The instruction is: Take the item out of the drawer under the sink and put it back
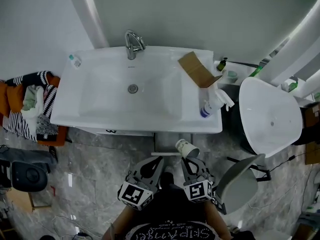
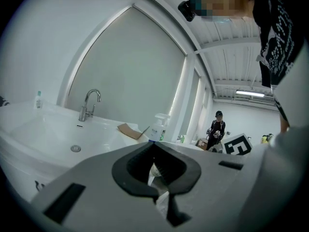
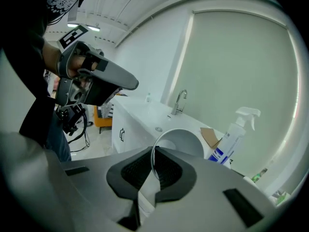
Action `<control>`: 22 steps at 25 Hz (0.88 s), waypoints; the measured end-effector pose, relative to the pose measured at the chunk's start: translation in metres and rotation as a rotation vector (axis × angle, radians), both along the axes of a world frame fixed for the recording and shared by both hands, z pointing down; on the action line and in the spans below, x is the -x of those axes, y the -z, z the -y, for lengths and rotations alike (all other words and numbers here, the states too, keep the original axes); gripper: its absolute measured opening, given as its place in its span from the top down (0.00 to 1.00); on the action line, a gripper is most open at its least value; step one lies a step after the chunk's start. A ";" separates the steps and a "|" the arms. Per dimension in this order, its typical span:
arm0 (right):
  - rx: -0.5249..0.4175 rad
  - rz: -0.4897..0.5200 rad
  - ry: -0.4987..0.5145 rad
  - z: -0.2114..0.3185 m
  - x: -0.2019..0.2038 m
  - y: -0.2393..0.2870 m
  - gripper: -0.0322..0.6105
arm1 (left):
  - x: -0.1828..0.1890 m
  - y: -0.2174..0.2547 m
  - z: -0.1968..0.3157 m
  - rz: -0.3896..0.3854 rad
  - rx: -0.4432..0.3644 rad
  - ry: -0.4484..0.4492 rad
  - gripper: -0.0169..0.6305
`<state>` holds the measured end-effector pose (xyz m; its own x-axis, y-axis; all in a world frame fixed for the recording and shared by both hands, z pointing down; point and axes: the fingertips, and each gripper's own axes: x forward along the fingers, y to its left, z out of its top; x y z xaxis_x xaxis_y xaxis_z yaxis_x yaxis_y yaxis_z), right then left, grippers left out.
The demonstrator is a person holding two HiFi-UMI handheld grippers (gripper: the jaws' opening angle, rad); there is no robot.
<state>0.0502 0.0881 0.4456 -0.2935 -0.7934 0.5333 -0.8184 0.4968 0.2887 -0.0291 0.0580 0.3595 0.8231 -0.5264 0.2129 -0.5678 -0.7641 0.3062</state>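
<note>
A white paper cup [image 1: 186,148] with a printed side lies tilted in my right gripper [image 1: 187,160], below the front edge of the white sink [image 1: 100,115]. In the right gripper view the cup's thin rim [image 3: 155,154] runs between the jaws, which are shut on it, and its open mouth [image 3: 182,143] faces the camera. My left gripper [image 1: 159,161] hangs close beside it on the left; its jaws meet with nothing between them [image 2: 155,170]. The cabinet front under the sink [image 3: 126,129] shows a dark handle; I cannot tell whether a drawer stands open.
On the sink's right side lie a piece of cardboard [image 1: 196,69] and a spray bottle [image 1: 207,106]. A faucet [image 1: 132,44] stands at the back. Striped laundry [image 1: 31,106] is piled at the left, a white tub [image 1: 272,115] and a grey chair [image 1: 237,179] at the right.
</note>
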 end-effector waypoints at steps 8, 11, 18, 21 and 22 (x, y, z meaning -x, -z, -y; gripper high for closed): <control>0.073 -0.105 0.119 0.017 0.005 -0.036 0.91 | 0.005 -0.006 0.000 -0.005 0.045 0.043 0.97; 0.087 -0.134 0.165 0.024 0.009 -0.050 0.91 | 0.007 -0.009 -0.001 -0.020 0.057 0.074 0.97; 0.128 -0.175 0.225 0.039 0.010 -0.089 0.91 | 0.012 -0.030 -0.008 -0.021 0.130 0.106 0.97; 0.149 -0.188 0.233 0.043 0.009 -0.104 0.91 | 0.013 -0.040 -0.010 -0.025 0.150 0.130 0.97; 0.159 -0.192 0.235 0.044 0.009 -0.109 0.91 | 0.012 -0.041 -0.010 -0.030 0.151 0.132 0.97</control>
<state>0.0414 0.0437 0.5550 -0.3409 -0.6184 0.7081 -0.6143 0.7167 0.3301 -0.0411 0.0681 0.4005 0.7566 -0.5936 0.2742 -0.6486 -0.6278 0.4303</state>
